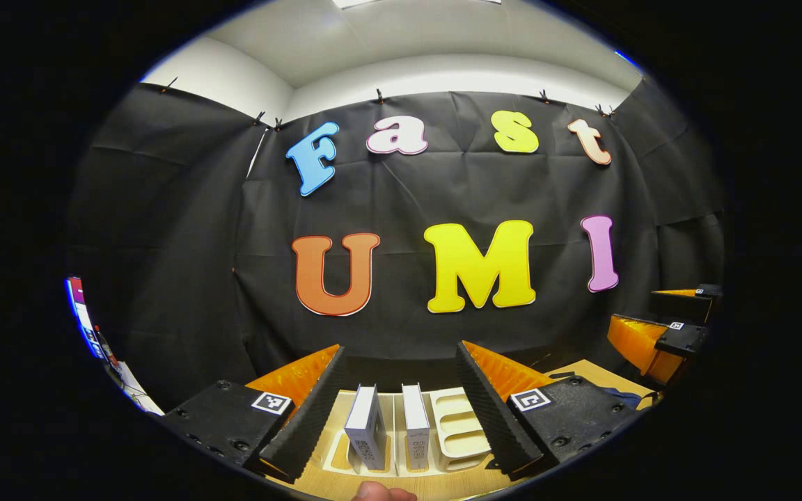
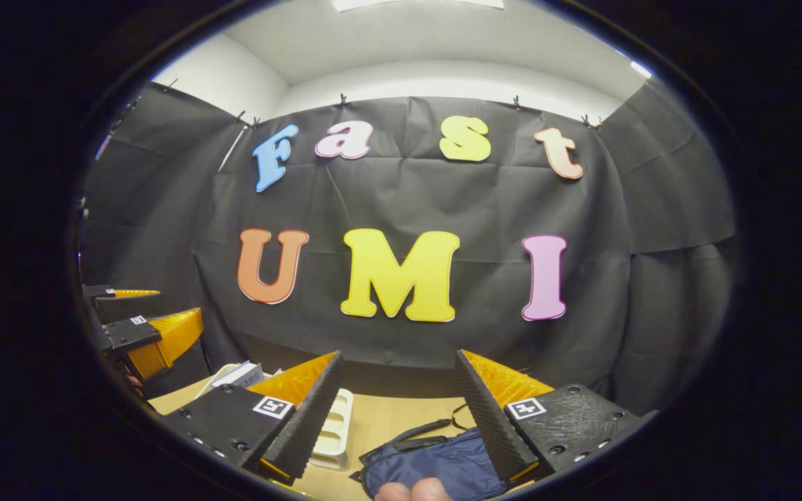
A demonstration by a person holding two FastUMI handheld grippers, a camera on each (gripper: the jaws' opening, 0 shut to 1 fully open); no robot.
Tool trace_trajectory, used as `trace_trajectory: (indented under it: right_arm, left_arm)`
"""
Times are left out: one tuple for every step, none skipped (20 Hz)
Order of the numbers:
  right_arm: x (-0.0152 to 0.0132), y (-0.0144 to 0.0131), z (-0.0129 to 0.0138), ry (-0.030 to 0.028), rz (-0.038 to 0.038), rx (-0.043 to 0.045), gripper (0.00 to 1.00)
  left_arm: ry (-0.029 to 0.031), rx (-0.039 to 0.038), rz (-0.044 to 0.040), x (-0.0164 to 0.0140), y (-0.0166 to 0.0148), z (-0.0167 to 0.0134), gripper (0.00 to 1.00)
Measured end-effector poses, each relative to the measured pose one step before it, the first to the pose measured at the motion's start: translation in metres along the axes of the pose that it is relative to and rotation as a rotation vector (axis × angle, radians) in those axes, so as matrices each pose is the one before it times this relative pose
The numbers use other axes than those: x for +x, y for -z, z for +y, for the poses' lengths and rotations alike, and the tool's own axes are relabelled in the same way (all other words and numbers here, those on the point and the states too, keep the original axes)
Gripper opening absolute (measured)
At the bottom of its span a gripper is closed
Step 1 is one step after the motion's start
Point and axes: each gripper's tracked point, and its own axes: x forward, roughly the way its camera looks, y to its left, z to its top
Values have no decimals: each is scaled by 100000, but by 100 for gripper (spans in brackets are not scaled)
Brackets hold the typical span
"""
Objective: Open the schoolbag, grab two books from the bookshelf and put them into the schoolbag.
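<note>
Pale wood desk (image 1: 443, 487) carries a white slotted plastic bookshelf (image 1: 453, 424), with bare board showing in front of it and toward the booth's black cloth wall behind. Two white-covered books (image 1: 366, 428) stand upright in neighbouring slots at the rack's left, close together but apart; the slots to their right are vacant.

Left claw (image 1: 401, 400) hangs above the desk, level, facing the rack, its fingers spread wide to either side of both books and touching neither. A fingertip (image 1: 383, 492) shows at the lower edge.

Right claw (image 2: 397, 407) is likewise spread wide and grips nothing; it hangs over a dark blue fabric schoolbag (image 2: 436, 466) lying flat on the desk, black strap trailing toward the wall. Whether the bag is open cannot be told.

Right gripper view shows the schoolbag just right of the rack's end; left gripper view shows the books' spines.
</note>
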Motion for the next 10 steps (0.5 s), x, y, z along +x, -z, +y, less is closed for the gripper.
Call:
trace_trajectory:
  right_arm:
    - [-44,-29,9,-29,101,22,97]
    - [-67,98,103,-47,77,66,95]
    - [-29,90,12,18,202,46,95]
    - [-63,158,-130,177,310,2,94]
    - [-7,161,-49,327,363,-67,95]
    - [-46,225,-99,303,450,110,95]
    - [-66,245,-163,350,730,74,95]
    - [-51,422,-94,183,783,28,95]
    - [-62,420,-105,251,1080,-112,95]
    - [-63,525,-37,209,1163,-183,95]
  left_arm:
    - [-25,153,-82,-29,106,112,98]
    - [138,99,-121,71,-135,-66,98]
    - [224,-23,-42,-96,28,-31,98]
    - [296,-68,139,-6,27,-6,98]
    - [116,-39,159,-62,135,-63,98]
    - [71,-103,207,-57,104,-36,98]
    - [127,-175,352,-38,188,17,98]
    - [228,-46,375,0,105,-147,98]
    - [57,103,378,-96,194,-67,98]
    - [183,107,351,-19,172,-8,98]
